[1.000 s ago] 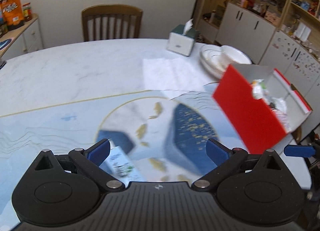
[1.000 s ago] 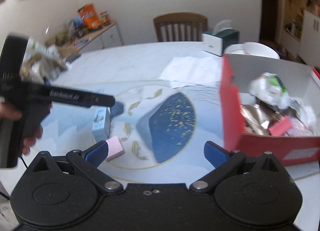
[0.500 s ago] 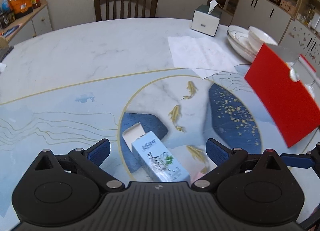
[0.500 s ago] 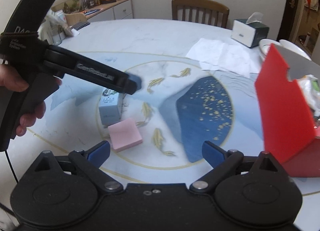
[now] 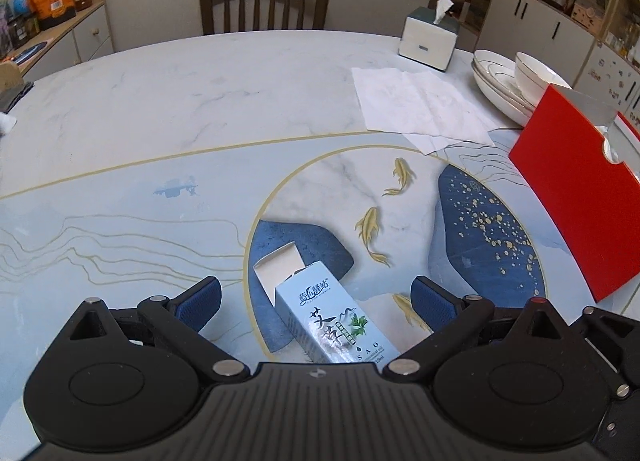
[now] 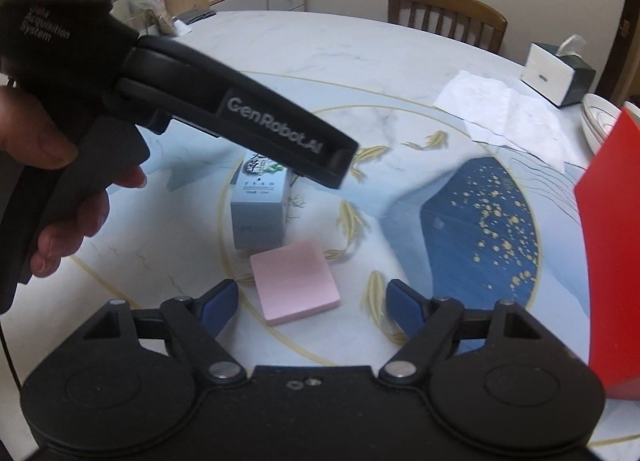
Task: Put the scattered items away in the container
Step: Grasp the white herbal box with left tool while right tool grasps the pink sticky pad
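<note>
In the left wrist view, the left hand-held gripper (image 5: pixel 316 297) is seen at the lower centre of the frame with its blue-padded fingers spread wide apart and nothing held. Between them, low in the frame, a pale blue essential-oil carton (image 5: pixel 334 319) lies flat on the bench (image 5: pixel 200 101), its end flap folded open toward the upper left. A red cardboard box (image 5: pixel 576 197) is seen at the right edge, well apart from the carton. Sheets of white paper (image 5: pixel 420 105) are spread at the upper right, with a tissue box (image 5: pixel 428 37) behind them and stacked white plates (image 5: pixel 500 85) to their right. A wooden chair (image 5: pixel 264 1) stands at the top centre.

In the right wrist view, the right hand-held gripper (image 6: pixel 312 301) is shown at the bottom centre, its fingers also apart and empty. A pink sticky-note pad (image 6: pixel 294 287) lies flat between and just ahead of them. The carton (image 6: pixel 260 205) is seen just beyond the pad, near the frame centre; whether the two touch cannot be told. The left hand-held gripper (image 6: pixel 336 165) reaches in from the upper left, gripped by a hand (image 6: pixel 60 181), its tip above the carton's far end. The red box (image 6: pixel 608 245) fills the right edge.
</note>
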